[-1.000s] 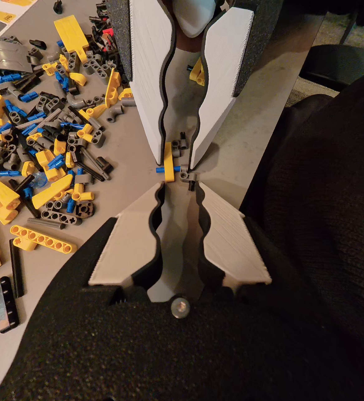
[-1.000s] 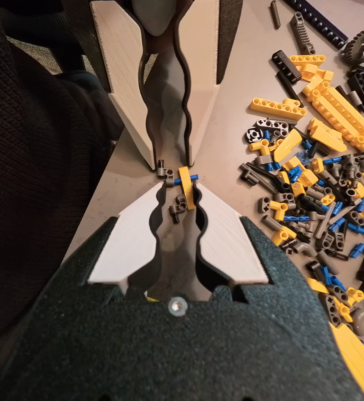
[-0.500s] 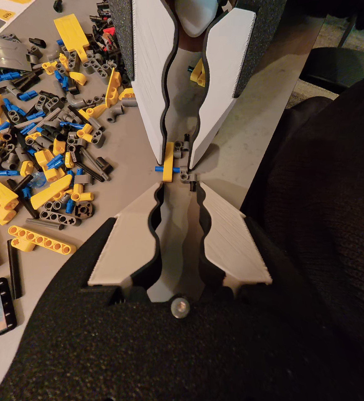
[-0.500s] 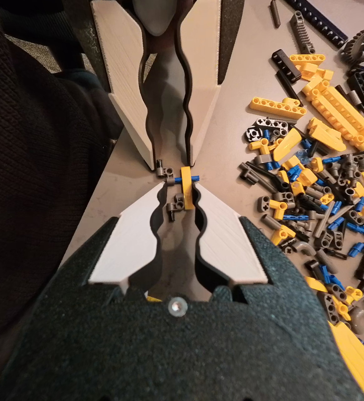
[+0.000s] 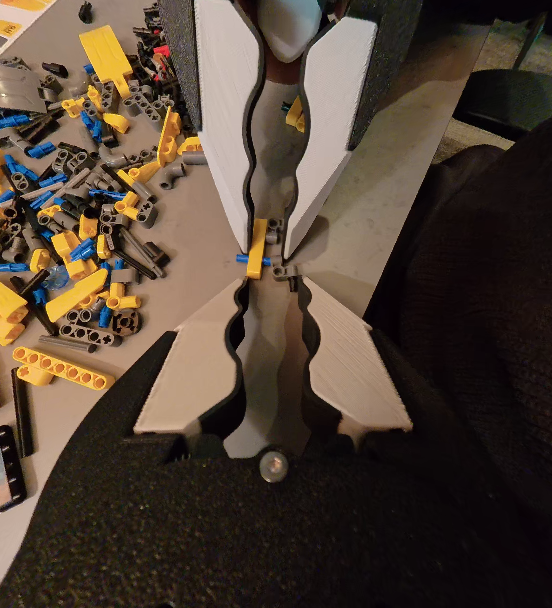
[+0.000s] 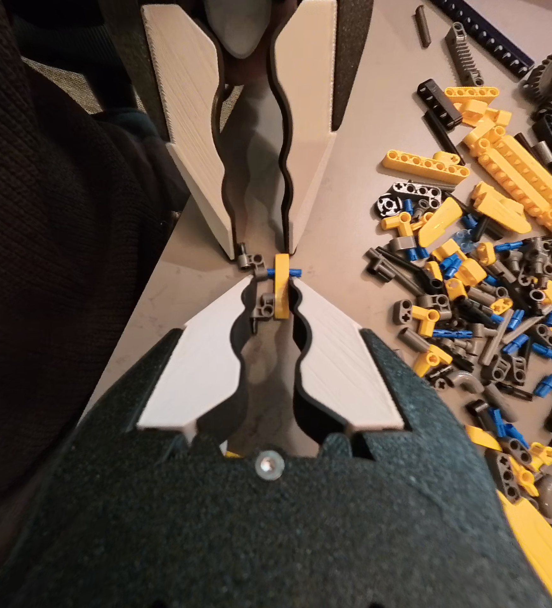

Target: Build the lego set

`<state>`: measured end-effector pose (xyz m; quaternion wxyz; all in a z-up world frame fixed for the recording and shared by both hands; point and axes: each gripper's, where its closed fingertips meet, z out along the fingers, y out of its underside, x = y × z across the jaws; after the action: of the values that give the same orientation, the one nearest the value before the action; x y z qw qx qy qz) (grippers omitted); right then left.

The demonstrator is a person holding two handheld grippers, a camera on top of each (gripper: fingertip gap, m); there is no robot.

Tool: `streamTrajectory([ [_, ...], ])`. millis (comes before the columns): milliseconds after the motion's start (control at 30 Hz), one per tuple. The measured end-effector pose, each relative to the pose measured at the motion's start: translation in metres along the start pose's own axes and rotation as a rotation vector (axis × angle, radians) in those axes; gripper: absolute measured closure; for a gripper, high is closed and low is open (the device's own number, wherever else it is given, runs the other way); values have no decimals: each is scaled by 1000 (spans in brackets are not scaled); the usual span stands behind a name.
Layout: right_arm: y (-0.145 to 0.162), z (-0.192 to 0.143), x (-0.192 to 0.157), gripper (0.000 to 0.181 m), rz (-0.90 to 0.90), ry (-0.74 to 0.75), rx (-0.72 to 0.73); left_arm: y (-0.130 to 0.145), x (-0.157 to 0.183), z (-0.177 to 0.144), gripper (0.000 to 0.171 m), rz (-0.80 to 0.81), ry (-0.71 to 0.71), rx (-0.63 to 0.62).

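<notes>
My two grippers meet tip to tip just above the grey table [image 5: 202, 204], near its edge. My right gripper [image 6: 272, 281] is shut on a short yellow beam [image 6: 281, 289] with grey connectors [image 6: 264, 304] beside it; a blue pin [image 6: 296, 271] runs through the beam. My left gripper [image 5: 273, 279] has narrow jaws. Its tips bracket a small grey connector [image 5: 283, 271], which carries a black pin, and the beam's end [image 5: 255, 263]. The connector sits on the blue pin [image 5: 241, 259]. The right gripper [image 5: 268, 246] comes in from the top of the left wrist view, and the left gripper [image 6: 261, 253] does the same in the right wrist view.
A dense pile of yellow, grey, black and blue building parts [image 5: 70, 214] [image 6: 482, 279] covers the table beside the grippers. A long yellow beam [image 5: 60, 368] lies near my left gripper. A person's dark knit garment [image 5: 482, 296] [image 6: 54, 230] lies along the table edge. A dark chair [image 5: 515, 98] stands beyond. My two grippers' fingertips are within a few centimetres of each other.
Almost nothing. Both grippers stay tip to tip on the small assembly and have only shifted slightly over the table.
</notes>
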<state>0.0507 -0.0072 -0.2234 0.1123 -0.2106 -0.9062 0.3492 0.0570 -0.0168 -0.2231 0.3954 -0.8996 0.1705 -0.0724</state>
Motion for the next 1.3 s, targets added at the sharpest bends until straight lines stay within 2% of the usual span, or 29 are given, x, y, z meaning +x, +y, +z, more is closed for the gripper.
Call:
streamTrajectory([
  [67, 0, 0, 0, 163, -3, -1, 2, 0, 0, 0, 144, 4, -2, 0],
  [100, 0, 0, -1, 166, -7, -4, 1, 0, 1, 0, 151, 10, -2, 2],
  [533, 0, 0, -1, 166, 0, -2, -5, 0, 1, 0, 151, 4, 1, 5],
  [700, 1, -1, 2, 160, -5, 21, -5, 0, -2, 0, 150, -9, -19, 5],
  [767, 3, -8, 4, 154, -30, 38, -11, 0, -3, 0, 149, -8, -26, 2],
  [967, -8, -49, 19, 150, 26, 99, 133, 0, -4, 0, 146, -2, -29, -12],
  [1300, 4, -66, 35, 151, 36, 227, 157, -1, -18, -1, 145, -12, -90, -42],
])
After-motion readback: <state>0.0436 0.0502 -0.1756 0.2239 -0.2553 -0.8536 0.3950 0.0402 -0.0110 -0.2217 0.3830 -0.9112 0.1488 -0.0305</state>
